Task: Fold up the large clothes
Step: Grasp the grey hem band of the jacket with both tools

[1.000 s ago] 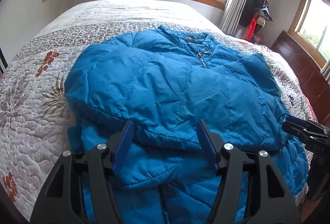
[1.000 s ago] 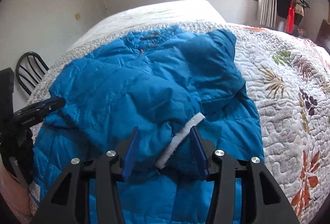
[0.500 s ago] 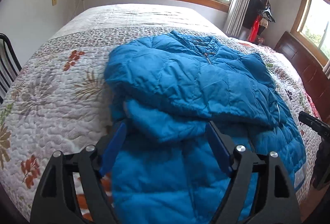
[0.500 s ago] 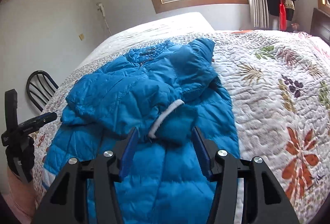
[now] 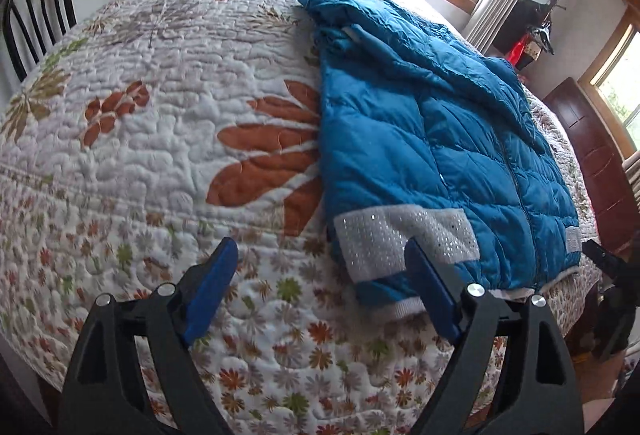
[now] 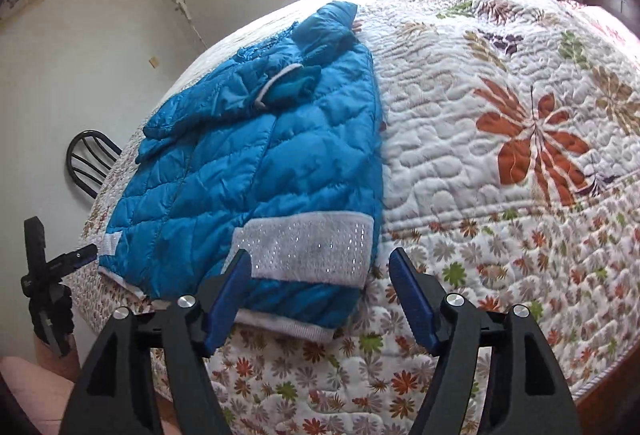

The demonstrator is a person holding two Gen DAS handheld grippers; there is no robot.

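Note:
A blue puffer jacket point(image 5: 440, 123) lies zipped on the flowered quilt point(image 5: 160, 115), both sleeves folded across its front. A white sparkly band point(image 5: 384, 239) runs along its hem. My left gripper point(image 5: 320, 275) hovers at the hem's left corner, its jaws opening. The band's edge lies between the blue pads, and they press on nothing. In the right wrist view the jacket point(image 6: 248, 163) shows a white-trimmed cuff point(image 6: 288, 83) on top. My right gripper point(image 6: 320, 271) sits at the hem's right corner over the band point(image 6: 312, 247). Its jaws are opening too, with no grip.
A black chair point(image 5: 36, 7) stands beside the bed's left side. A dark wooden dresser point(image 5: 592, 155) and a coat stand point(image 5: 536, 35) are on the right. The bed's near edge is just under both grippers. Each view catches the other gripper at its outer side.
Both grippers have drawn back from the folded sleeves to the hem, the left sliding left and the right sliding right. Their jaws have widened and the sleeves stay lying on the jacket.

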